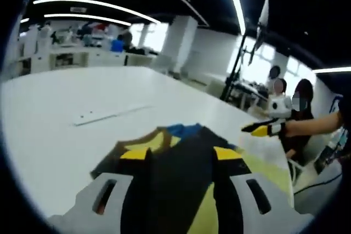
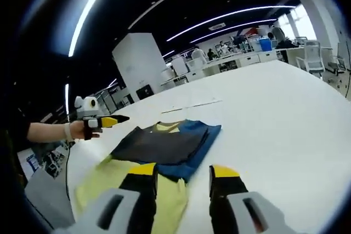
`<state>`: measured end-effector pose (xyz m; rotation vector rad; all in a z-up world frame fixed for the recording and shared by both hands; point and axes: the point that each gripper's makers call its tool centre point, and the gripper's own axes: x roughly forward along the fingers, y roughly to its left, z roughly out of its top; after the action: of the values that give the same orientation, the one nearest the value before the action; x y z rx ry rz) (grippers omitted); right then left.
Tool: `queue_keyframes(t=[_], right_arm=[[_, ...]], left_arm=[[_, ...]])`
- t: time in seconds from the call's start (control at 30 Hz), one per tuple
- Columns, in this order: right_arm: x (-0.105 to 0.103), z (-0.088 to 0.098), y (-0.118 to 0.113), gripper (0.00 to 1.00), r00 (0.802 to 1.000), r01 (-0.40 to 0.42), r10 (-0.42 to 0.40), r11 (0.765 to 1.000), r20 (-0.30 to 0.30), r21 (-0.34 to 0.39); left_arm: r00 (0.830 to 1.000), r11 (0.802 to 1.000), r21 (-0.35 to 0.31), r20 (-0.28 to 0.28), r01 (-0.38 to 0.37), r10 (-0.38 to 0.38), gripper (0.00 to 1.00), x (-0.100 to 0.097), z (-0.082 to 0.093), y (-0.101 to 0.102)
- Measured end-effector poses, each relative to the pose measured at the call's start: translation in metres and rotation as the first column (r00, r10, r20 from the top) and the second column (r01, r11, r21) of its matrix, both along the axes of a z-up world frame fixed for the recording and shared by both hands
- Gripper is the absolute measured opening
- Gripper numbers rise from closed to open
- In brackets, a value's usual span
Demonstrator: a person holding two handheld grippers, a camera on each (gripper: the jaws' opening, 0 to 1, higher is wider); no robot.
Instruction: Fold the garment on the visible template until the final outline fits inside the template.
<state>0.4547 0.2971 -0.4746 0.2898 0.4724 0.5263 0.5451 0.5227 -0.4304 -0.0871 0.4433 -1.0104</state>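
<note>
A folded garment point(image 2: 159, 146) lies on the white table point(image 2: 274, 113), with a dark grey panel on top, a blue part at the far side and a yellow-green part toward me. My right gripper point(image 2: 184, 171) is open just above the garment's near edge, nothing between its fingers. My left gripper point(image 2: 112, 120), held by a hand, hovers left of the garment, apart from it. In the left gripper view that gripper point(image 1: 181, 154) stands open over the garment point(image 1: 186, 131), and the right gripper point(image 1: 258, 130) comes in from the right.
A thin pale strip point(image 2: 192, 104) lies on the table beyond the garment. Broad bare tabletop point(image 1: 66, 97) extends past it. A dark stand point(image 1: 236, 64) rises off the table's far corner. A person point(image 1: 301, 113) sits there, and desks with people point(image 2: 247, 53) line the back.
</note>
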Motion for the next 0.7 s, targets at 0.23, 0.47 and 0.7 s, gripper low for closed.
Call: queue_keyframes(t=[0.23,0.47,0.7], right_arm=[[0.020,-0.010,0.008,0.34,0.998,-0.037,0.034,0.998,-0.051,-0.053],[0.046,-0.019,0.014,0.30,0.995,-0.059,0.050,0.992,-0.081,-0.110],[0.069,-0.027,0.016,0.27,0.994,-0.053,0.040,0.990,-0.102,-0.133]], left_arm=[[0.991,0.987,0.149,0.116,0.053,-0.071,0.42,0.021,0.001,0.042],[0.978,0.949,0.280,0.105,0.147,-0.182,0.36,0.043,-0.027,0.067],[0.982,0.938,0.319,0.079,0.139,-0.172,0.22,0.077,-0.051,0.084]])
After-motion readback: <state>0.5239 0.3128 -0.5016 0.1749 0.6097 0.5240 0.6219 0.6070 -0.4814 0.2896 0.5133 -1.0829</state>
